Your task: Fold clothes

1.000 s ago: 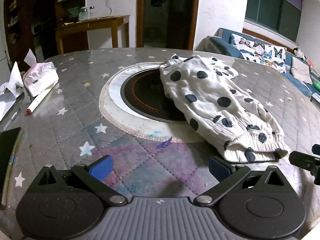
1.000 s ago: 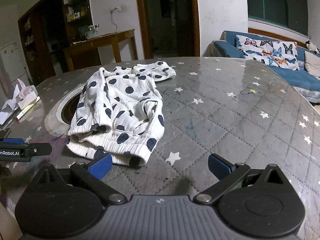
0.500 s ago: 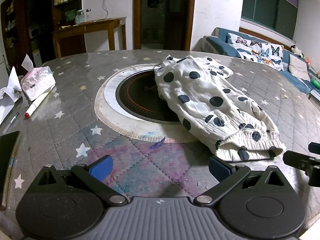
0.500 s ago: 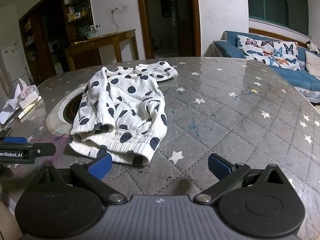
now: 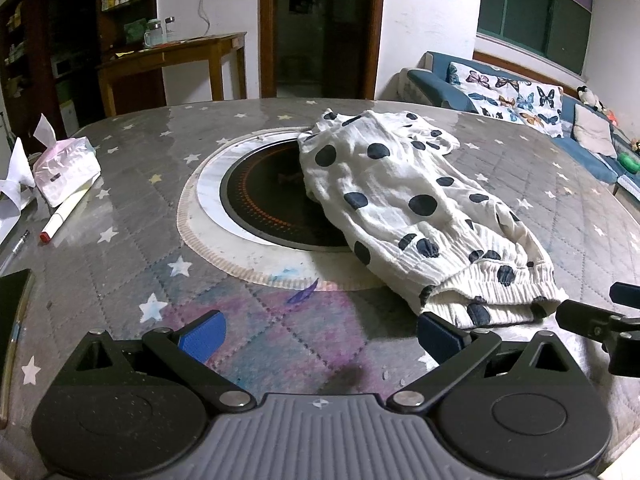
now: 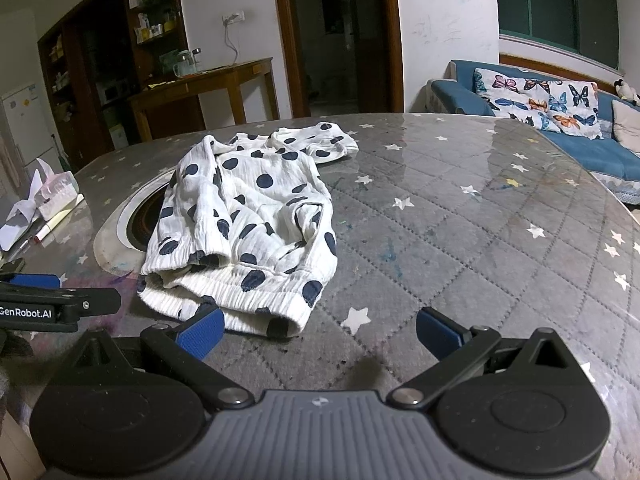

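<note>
Both claws nearer garment (image 5: 404,204) hem; left claw (image 5: 320,334), right claw (image 6: 318,332) wide open, empty.

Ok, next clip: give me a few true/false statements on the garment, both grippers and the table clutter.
1. The polka-dot garment partly covers the round cooktop. True.
2. The left gripper is shut on the waistband. False: it is open, holding nothing.
3. The right gripper is open, close to the elastic waistband. True.
4. The garment is folded into a neat square. False: it lies rumpled.
5. A red-capped marker lies by the tissue pack. True.
</note>
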Demonstrator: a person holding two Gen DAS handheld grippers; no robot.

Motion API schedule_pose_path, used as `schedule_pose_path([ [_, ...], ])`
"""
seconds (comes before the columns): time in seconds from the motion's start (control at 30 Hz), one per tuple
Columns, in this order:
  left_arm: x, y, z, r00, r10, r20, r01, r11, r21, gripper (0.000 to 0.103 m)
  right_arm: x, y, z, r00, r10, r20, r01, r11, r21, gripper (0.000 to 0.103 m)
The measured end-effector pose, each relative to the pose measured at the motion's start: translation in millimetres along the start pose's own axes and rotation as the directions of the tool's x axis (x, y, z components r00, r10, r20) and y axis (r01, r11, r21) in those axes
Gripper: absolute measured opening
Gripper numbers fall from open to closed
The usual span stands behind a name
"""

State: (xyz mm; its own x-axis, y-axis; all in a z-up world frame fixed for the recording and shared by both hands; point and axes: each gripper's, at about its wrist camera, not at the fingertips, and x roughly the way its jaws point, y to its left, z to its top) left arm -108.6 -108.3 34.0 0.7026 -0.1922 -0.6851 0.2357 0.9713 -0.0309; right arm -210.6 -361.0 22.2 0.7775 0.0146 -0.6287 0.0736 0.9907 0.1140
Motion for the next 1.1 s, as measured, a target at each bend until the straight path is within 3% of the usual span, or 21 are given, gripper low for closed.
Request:
schedule_pose_path([
  [1.1, 21.0, -7.9, 41.9, 1.0, -0.029, -0.007, 0.03, 1.0, 0.01, 0.103, 22.3, -5.8, 27.5, 0.999, 0.025, -0.022, -0.024, 0.999, 0.038, 0.103],
])
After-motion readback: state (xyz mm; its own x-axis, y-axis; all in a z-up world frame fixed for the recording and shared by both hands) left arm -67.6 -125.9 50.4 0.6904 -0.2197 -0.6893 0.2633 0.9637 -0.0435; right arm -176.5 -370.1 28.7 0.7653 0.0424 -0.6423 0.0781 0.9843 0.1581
